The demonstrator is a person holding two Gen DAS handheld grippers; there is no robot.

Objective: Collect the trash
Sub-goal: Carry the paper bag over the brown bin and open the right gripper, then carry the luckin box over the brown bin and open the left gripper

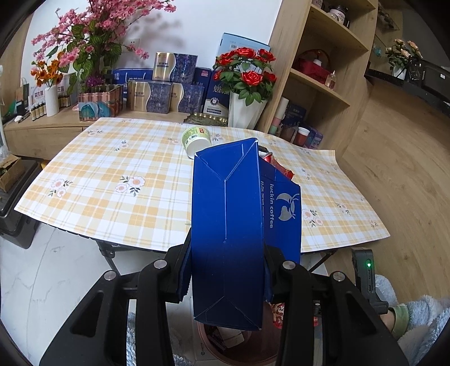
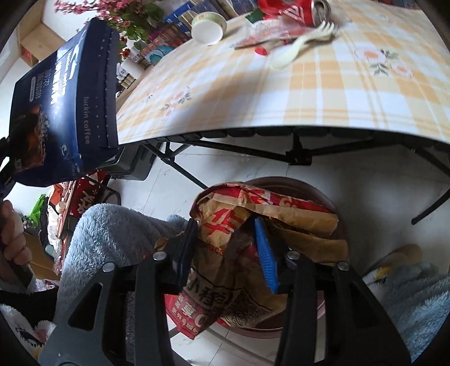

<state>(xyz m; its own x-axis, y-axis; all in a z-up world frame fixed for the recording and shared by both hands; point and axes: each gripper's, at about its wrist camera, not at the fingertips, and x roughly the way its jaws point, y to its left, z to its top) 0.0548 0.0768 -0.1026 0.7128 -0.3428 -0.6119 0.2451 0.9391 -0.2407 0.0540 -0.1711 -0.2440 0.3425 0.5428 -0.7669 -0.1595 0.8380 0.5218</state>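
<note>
Black claw arms fill the bottom of the left wrist view, where the left claw is seen pinched on a blue Luckin Coffee box, its pads pressed against both side walls. The box is held above the near edge of the counter, which is covered with a yellow checked cloth. Below the box, at the bottom centre, part of a brown bin with wrappers inside is visible. Farther back on the counter a green-and-white paper cup lies on its side. In the right wrist view, the right claw is seen low in the frame with a crumpled red-and-tan paper bag between its pads; whether the pads grip the bag cannot be told. The bag hangs over the brown bin on the white floor. At the upper left the blue box is seen again, and at the top of the frame, on the counter, lie a paper cup, a pale fork, a red can and red wrappers.
</note>
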